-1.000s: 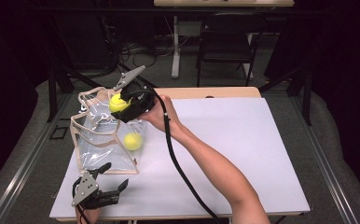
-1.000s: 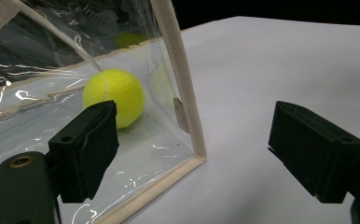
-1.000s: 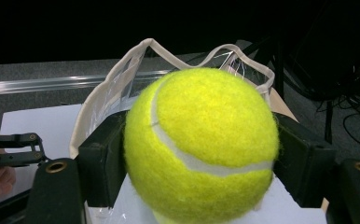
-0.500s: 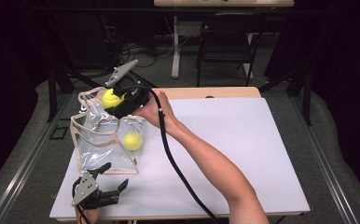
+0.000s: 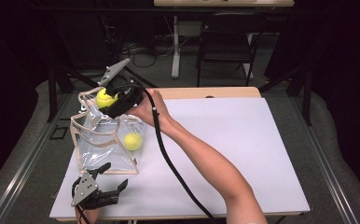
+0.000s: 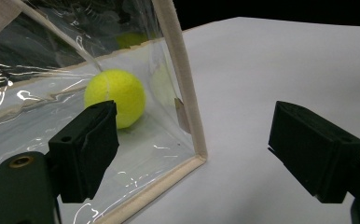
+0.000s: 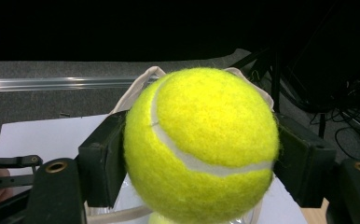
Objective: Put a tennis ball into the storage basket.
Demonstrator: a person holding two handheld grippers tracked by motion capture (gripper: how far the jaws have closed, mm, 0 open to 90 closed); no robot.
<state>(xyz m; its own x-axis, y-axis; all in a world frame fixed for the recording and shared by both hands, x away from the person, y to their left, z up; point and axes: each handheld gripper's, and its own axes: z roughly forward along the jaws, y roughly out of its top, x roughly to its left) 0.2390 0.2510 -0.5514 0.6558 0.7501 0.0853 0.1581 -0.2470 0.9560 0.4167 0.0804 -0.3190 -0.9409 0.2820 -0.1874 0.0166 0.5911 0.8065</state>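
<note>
A clear plastic bag (image 5: 99, 144) with tan trim and handles stands at the left of the white table (image 5: 243, 140). One yellow tennis ball (image 5: 132, 141) lies inside it. My right gripper (image 5: 108, 100) is shut on a second tennis ball (image 5: 102, 97) and holds it just over the bag's open top. In the right gripper view this ball (image 7: 201, 144) is squeezed between both black jaws, with the bag's handles (image 7: 143, 81) behind it. My left gripper (image 5: 104, 189) rests open near the table's front left edge. In the left gripper view its jaws straddle the bag's trimmed corner (image 6: 187, 107), apart from it, and the inner ball (image 6: 115, 95) shows through the plastic.
A black cable (image 5: 169, 158) trails from the right gripper along the forearm to the front edge. Behind the table stand a dark chair (image 5: 229, 32) and a desk leg (image 5: 175, 46). Metal rails (image 5: 24, 158) run along the floor at the left.
The right gripper with its ball has shifted a little to the left, further over the bag's opening, and its top plate has tilted up. The left gripper has stayed put.
</note>
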